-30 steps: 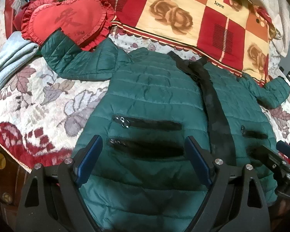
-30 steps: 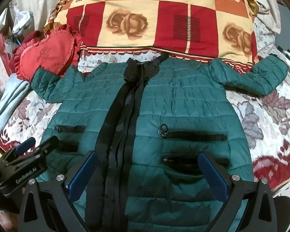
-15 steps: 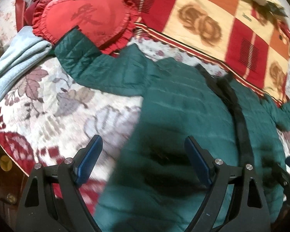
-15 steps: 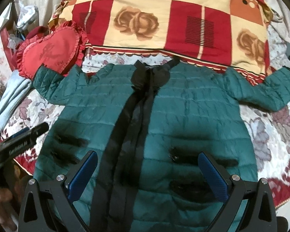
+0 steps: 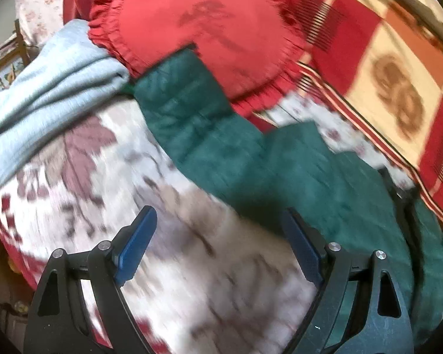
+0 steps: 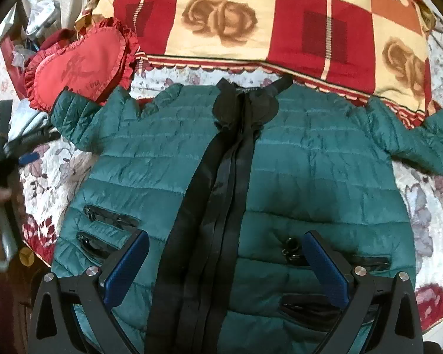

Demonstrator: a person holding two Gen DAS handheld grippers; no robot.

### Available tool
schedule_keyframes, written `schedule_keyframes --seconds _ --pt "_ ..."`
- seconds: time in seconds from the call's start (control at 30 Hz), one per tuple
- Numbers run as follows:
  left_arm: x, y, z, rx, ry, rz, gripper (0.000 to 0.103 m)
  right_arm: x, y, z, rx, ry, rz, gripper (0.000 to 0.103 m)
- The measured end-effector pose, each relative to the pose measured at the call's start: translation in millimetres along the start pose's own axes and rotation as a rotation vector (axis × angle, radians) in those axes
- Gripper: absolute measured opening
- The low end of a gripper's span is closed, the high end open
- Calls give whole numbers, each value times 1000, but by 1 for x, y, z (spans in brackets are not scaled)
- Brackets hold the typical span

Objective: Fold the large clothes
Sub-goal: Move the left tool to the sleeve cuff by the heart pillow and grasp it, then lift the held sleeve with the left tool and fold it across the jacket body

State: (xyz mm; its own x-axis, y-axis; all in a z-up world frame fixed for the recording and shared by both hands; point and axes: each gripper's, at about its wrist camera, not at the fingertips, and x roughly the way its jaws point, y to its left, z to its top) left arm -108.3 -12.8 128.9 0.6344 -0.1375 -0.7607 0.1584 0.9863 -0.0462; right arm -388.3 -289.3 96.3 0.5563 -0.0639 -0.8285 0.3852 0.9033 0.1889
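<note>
Green quilted puffer jacket (image 6: 325, 171): light, soft, slippery. Best pinched at left sleeve cuff (image 5: 174, 70). Left gripper (image 5: 218, 244), right gripper (image 6: 227, 262): fingers spread, empty.

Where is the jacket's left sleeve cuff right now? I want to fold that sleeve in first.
In the left wrist view the sleeve cuff lies upper centre, overlapping the red heart pillow, beside the grey garment.

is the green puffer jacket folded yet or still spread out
Spread out. In the right wrist view the green puffer jacket lies flat, front up, on the floral bedspread, both sleeves stretched sideways and no part turned over.
</note>
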Motion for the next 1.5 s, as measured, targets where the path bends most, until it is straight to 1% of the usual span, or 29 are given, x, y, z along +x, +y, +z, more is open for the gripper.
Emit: schedule_keyframes --seconds 0.13,0.23,0.33,0.4,0.47,0.53,0.7,0.77,0.8,0.83,0.87,0.9,0.93,1.0,1.03,1.1,1.13,1.27,1.37,1.5 --pt "34 25 30 -3 -12 39 87 10 -2 -1 4 30 7 103" --pt "54 46 46 -32 -32 47 87 14 -1 -1 10 52 29 103" --pt "67 62 63 -47 -105 58 87 18 2 1 -3 63 31 103" --pt "76 65 72 -45 -120 64 87 21 5 1 -3 72 39 103" --pt "87 67 81 -36 -115 67 87 25 7 2 -5 85 45 103" --pt "100 66 90 -22 -108 85 87 30 9 2 -8 96 51 103" --pt "123 64 100 -27 -105 107 87 36 11 3 -8 115 69 103" --pt "128 64 103 -29 -112 90 82 37 10 3 -3 113 70 103" --pt "130 64 104 -30 -116 80 72 38 9 4 2 115 70 103" --pt "132 64 106 -34 -110 67 57 40 8 5 8 116 70 103" --pt "136 65 108 -38 -99 52 49 41 7 5 12 117 71 103" --pt "139 68 110 -47 -81 23 31 42 6 5 17 121 70 103" --pt "140 70 110 -59 -67 -7 21 43 6 5 19 122 71 103" --pt "134 75 109 -77 -67 -52 14 44 6 4 19 121 71 103" --pt "128 76 108 -79 -68 -82 12 44 7 4 17 120 71 103" --pt "115 75 105 -72 -75 -117 11 43 7 3 17 118 77 103" --pt "106 74 103 -71 -80 -149 11 42 7 3 20 116 84 103" --pt "68 60 93 -51 -79 -192 10 36 5 -1 38 107 99 103" --pt "40 44 90 -37 -85 -235 10 30 3 -4 59 101 116 103" --pt "10 4 88 11 -81 -269 10 15 0 -7 54 71 108 103"
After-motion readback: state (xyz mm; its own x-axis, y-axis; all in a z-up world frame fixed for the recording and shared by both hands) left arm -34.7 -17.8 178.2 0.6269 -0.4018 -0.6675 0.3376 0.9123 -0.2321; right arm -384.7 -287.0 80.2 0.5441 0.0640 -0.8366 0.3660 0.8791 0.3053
